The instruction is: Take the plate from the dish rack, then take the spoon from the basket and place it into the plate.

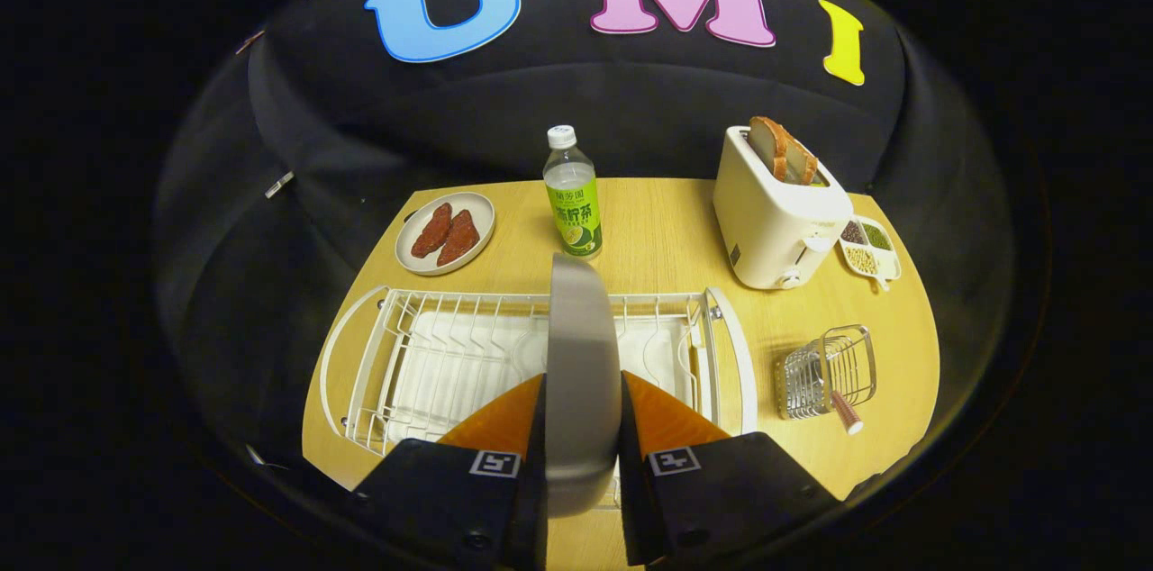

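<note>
A grey plate (582, 355) stands on edge between the two fingers of my gripper (582, 395), which is shut on it. The plate hangs above the white wire dish rack (423, 355), whose slots hold nothing else. To the right of the rack, a small metal wire basket (827, 370) stands on the wooden table, with the reddish-brown handle of the spoon (847, 416) sticking out of it towards me.
Beyond the rack stand a green-labelled bottle (573, 193), a small plate with red pieces of food (446, 231), a white toaster (775, 215) with bread in it, and a divided dish of beans (870, 249). The wooden table (667, 229) ends close behind them.
</note>
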The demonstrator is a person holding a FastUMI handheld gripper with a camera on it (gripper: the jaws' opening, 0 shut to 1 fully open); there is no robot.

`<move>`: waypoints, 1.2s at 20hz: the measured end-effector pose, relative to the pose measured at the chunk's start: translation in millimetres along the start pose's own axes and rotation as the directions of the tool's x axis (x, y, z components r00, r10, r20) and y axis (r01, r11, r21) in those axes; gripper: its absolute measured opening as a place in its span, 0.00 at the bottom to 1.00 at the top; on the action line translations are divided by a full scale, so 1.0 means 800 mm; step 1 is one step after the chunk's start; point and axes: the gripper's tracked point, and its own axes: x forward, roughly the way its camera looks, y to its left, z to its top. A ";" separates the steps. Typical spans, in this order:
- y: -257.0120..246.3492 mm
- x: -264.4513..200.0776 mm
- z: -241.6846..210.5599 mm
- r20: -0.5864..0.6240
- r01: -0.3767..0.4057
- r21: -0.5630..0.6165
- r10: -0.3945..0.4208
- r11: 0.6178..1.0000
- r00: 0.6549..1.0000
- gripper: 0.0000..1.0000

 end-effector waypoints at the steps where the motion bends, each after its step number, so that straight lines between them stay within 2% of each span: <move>1: -0.002 0.000 0.003 0.002 0.006 -0.002 -0.006 1.000 1.000 0.36; 5: -0.024 0.001 0.008 0.003 0.057 0.050 -0.057 0.997 0.998 0.35; 12: -0.045 -0.013 0.020 0.032 0.080 0.077 -0.083 0.994 0.996 0.33; 15: -0.054 -0.013 0.015 0.017 0.067 0.113 -0.070 0.991 0.997 0.24; 19: -0.066 -0.039 0.016 0.033 0.010 0.131 -0.015 0.991 0.999 0.24; 24: -0.092 -0.114 0.007 0.081 -0.086 0.142 0.075 0.986 0.994 0.24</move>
